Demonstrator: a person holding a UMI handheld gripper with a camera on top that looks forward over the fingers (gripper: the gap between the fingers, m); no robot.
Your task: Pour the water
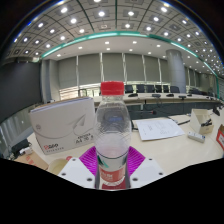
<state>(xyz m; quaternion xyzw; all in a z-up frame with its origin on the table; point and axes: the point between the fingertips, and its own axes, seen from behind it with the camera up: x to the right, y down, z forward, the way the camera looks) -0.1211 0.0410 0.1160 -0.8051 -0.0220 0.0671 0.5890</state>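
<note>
Clear plastic water bottle, red cap, red label [112, 135]: upright between fingers of tool [112, 172], long axis vertical, lifted above pale counter [170, 150]. Purple pads [91, 160] pressed against both bottle sides; tool closed on it. No receiving vessel identifiable; pour direction undetermined.

A white box [62, 125] and papers [160, 127] lie on the table [170, 150].
</note>
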